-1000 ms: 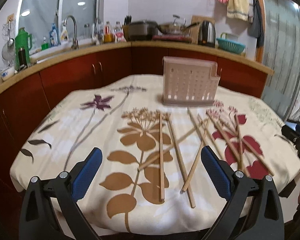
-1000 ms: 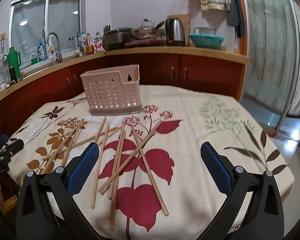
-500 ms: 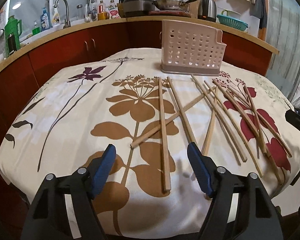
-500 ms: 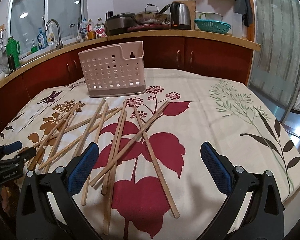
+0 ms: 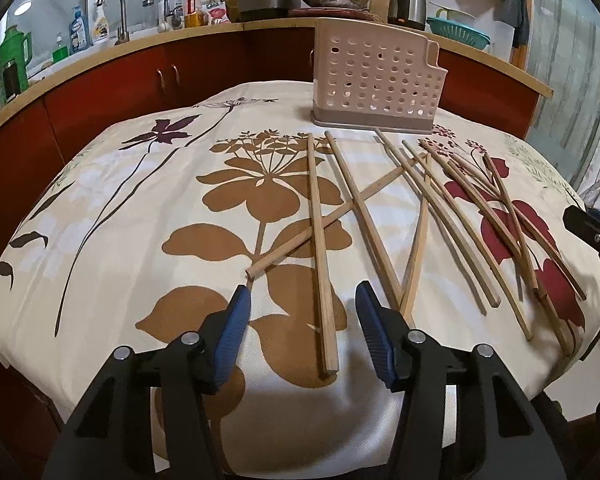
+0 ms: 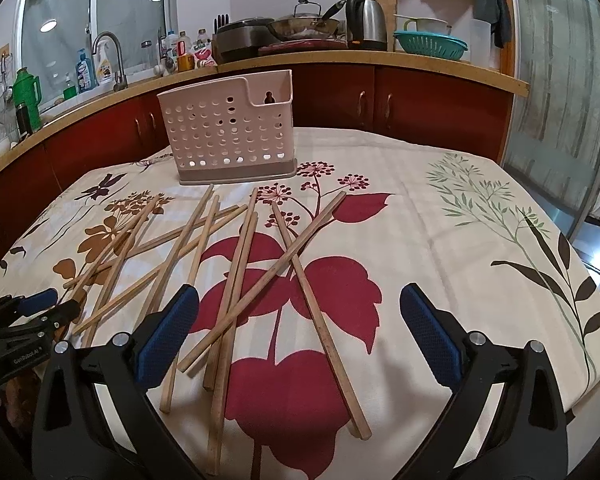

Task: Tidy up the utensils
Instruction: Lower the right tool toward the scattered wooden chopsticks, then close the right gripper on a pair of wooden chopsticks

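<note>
Both the left tongs and right tongs hang open over chopsticks scattered on the flowered tabletop, the leftmost chopstick between the left pair's tips, the pink holder standing behind.

A floral cloth covers the tabletop. Wooden chopsticks lie scattered and crossed over it. The perforated pink holder stands upright at the far side.
</note>
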Motion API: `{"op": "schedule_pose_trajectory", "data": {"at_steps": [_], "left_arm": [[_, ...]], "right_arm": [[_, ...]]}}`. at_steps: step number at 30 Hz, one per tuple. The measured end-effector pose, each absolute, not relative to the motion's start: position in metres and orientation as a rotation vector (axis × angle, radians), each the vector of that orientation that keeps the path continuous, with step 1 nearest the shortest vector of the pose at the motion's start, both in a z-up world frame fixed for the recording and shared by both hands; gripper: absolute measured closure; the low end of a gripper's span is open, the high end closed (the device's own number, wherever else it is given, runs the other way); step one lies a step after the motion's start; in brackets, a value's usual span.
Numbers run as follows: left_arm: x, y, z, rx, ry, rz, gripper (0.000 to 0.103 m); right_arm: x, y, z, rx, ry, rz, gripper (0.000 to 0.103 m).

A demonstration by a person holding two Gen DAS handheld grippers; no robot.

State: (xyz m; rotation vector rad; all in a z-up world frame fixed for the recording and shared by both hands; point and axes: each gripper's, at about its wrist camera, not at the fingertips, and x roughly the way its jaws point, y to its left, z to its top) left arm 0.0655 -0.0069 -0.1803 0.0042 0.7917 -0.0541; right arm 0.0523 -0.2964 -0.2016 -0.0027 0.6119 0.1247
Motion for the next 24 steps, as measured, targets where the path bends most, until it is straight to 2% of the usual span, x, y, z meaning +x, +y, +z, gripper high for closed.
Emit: {"op": "schedule_pose_trajectory", "data": {"at_steps": [2,6,11,24], "left_arm": [[0.065,-0.007,-0.180,0.000,0.783,-0.077,0.062],[0.066,-0.009,-0.182,0.003,0.794,-0.092,0.073],[0.066,-0.008,-0.183,-0.007,0.794,-0.119,0.093],[0.064,-0.005,-0.178,-0.021,0.769,-0.126,0.096]], "right_arm": [[0.053,-0.297,-0.202,-0.004,0.617,0.127,0.009],[0.053,-0.295,-0.205,-0.004,0.630,0.139,0.017],[0.052,-0.293,-0.210,-0.005,0.649,0.145,0.022],[0.057,-0.263,-0.222,-0.026,0.695,0.222,0.038]]}}
